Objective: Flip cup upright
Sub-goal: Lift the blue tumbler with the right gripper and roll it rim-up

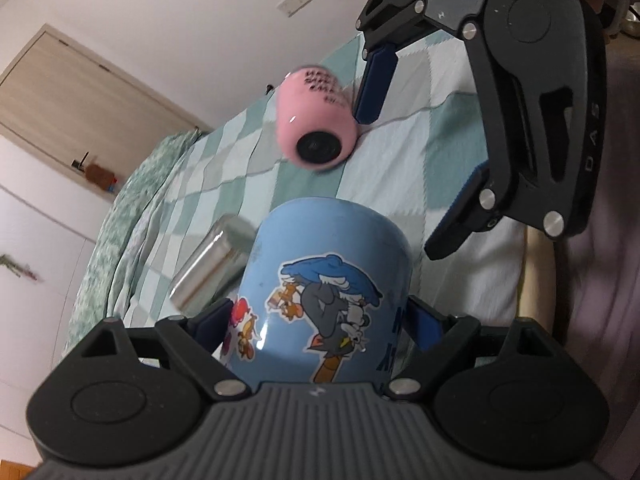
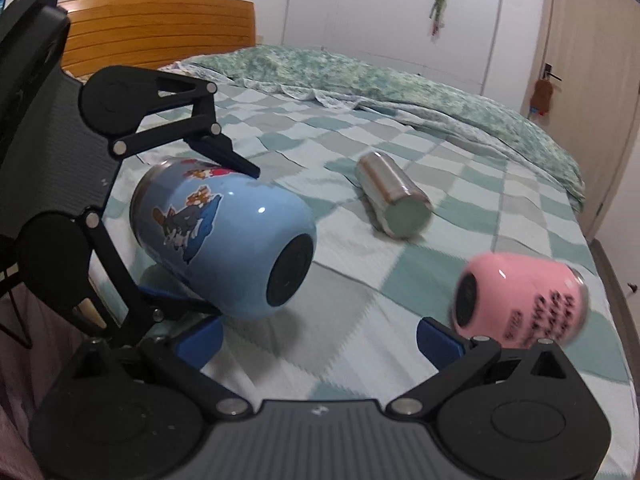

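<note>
A blue cartoon cup (image 1: 320, 300) (image 2: 224, 240) lies sideways between my left gripper's (image 1: 320, 320) blue pads, held near its rim, base pointing away. My left gripper also shows in the right wrist view (image 2: 224, 240), shut on the cup just above the bed. A pink cup (image 1: 316, 114) (image 2: 520, 300) lies on its side on the bedspread, blurred. My right gripper (image 2: 320, 340) is open and empty, its right pad (image 2: 438, 340) close beside the pink cup. It also shows in the left wrist view (image 1: 412, 176).
A steel cup (image 2: 394, 200) (image 1: 210, 260) lies on its side on the checked bedspread (image 2: 360, 312). A crumpled green quilt (image 2: 400, 84) lies along the far side. The wooden headboard (image 2: 160, 28) stands at the back, with a wardrobe and door beyond.
</note>
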### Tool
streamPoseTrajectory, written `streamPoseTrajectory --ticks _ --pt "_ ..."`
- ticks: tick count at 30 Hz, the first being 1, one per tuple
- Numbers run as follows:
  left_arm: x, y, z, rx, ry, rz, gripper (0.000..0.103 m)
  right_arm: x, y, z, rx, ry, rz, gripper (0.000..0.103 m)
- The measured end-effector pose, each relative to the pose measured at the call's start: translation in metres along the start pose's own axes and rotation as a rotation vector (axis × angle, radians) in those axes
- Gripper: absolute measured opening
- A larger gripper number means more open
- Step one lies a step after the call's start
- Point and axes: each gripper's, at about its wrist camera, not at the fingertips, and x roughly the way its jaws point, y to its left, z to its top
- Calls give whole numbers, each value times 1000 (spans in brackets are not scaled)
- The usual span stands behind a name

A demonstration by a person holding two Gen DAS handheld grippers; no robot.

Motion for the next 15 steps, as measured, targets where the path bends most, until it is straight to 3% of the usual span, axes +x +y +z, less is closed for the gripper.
streamPoseTrajectory --ticks 5,7,15 --pt "26 -16 1 20 19 -78 91 -4 -12 -13 24 20 -19 103" --pt "29 -25 -1 53 -8 -41 90 -2 -13 -15 24 25 -21 103" --pt "32 -19 -3 6 -14 -44 91 0 -7 -16 8 31 -9 103"
